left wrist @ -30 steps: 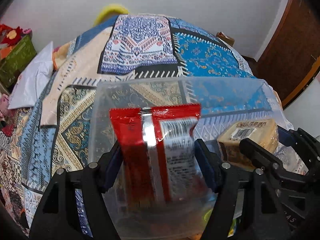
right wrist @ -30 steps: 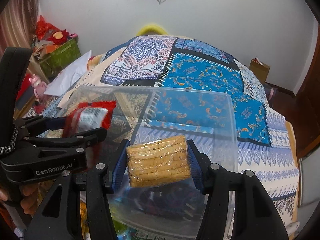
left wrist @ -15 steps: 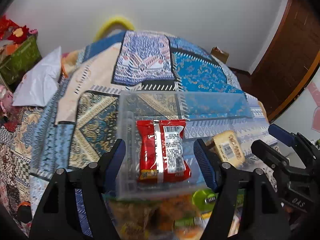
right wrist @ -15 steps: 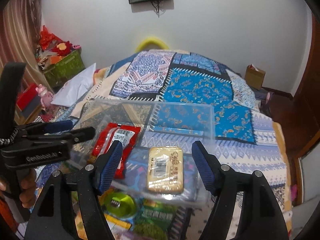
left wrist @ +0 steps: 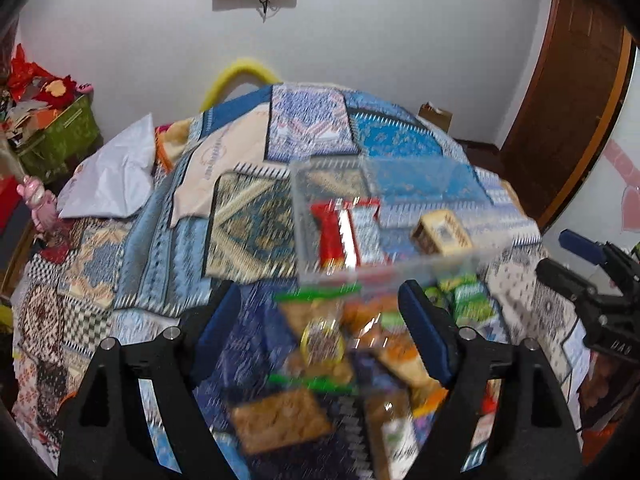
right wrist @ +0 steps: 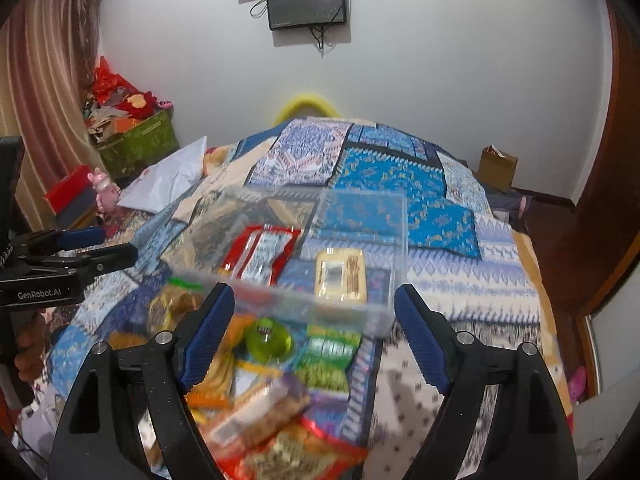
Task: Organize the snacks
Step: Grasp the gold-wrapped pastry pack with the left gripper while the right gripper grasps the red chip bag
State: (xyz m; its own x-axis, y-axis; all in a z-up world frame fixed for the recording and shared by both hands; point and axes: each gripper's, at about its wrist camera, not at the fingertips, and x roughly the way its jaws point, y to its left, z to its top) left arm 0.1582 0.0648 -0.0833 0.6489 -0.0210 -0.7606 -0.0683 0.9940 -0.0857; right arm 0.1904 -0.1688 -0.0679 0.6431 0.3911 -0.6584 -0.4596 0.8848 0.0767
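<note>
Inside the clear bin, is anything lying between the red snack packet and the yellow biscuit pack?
Nothing: in the right wrist view only bare bin floor, with the quilt showing through, separates the red packet from the biscuit pack.

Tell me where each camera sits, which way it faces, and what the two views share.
Left wrist: on the left gripper, angled down across the bed at the clear bin and loose snacks; own opening jaws with nothing between them, right gripper at the right edge.
Right wrist: on the right gripper, same bed, bin, snacks; own opening jaws with nothing between them, left gripper and fingers at left.
Shared: bin holding a red packet and a tan packet, wall screen.
</note>
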